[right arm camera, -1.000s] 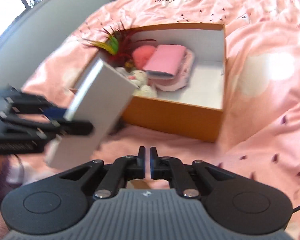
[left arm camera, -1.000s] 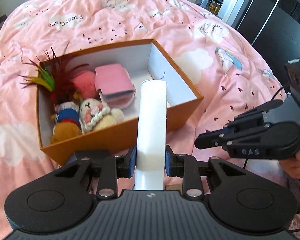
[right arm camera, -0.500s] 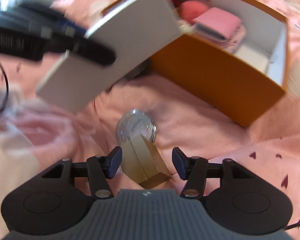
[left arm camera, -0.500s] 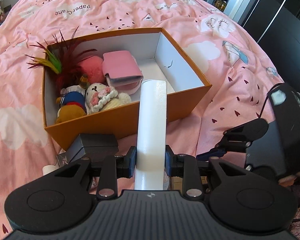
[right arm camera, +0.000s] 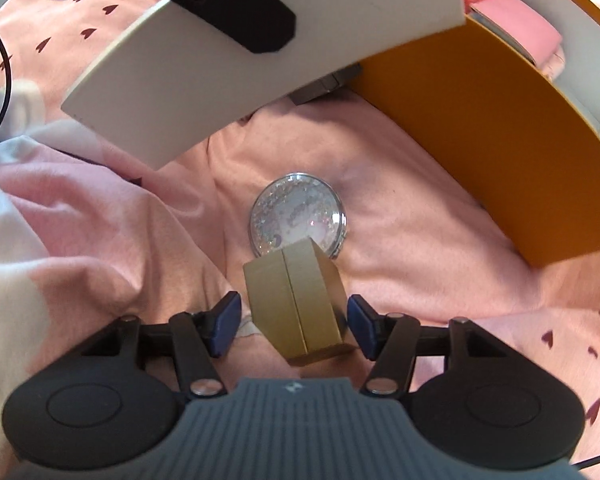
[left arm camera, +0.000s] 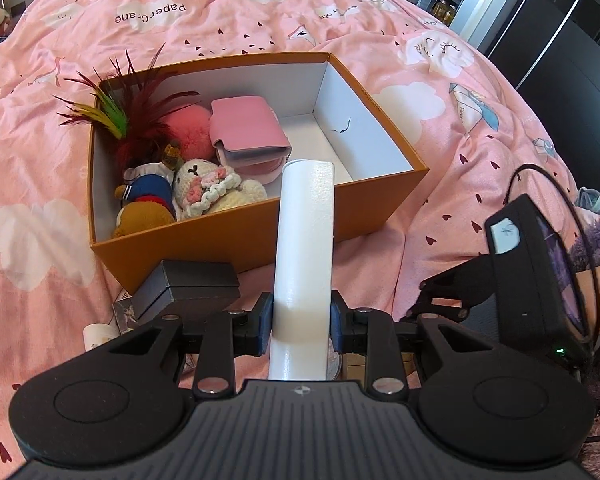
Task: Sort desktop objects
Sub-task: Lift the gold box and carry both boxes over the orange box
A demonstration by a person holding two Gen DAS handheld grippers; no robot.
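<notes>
White flat box (left arm camera: 303, 256) is clamped edge-on between the blue pads of the left gripper (left arm camera: 302, 322), jaws closed against both its faces; it projects toward 12 o'clock, its far end over the near wall of the orange box (left arm camera: 260, 232). Right gripper (right arm camera: 294, 322) has its jaws spread wide around a small gold box (right arm camera: 300, 304) on the pink bedspread (right arm camera: 420, 248); pad contact cannot be told. Glitter disc (right arm camera: 298, 214) lies touching the gold box at its 12 o'clock. Black case (left arm camera: 188, 286) rests at the orange box's 6 o'clock.
</notes>
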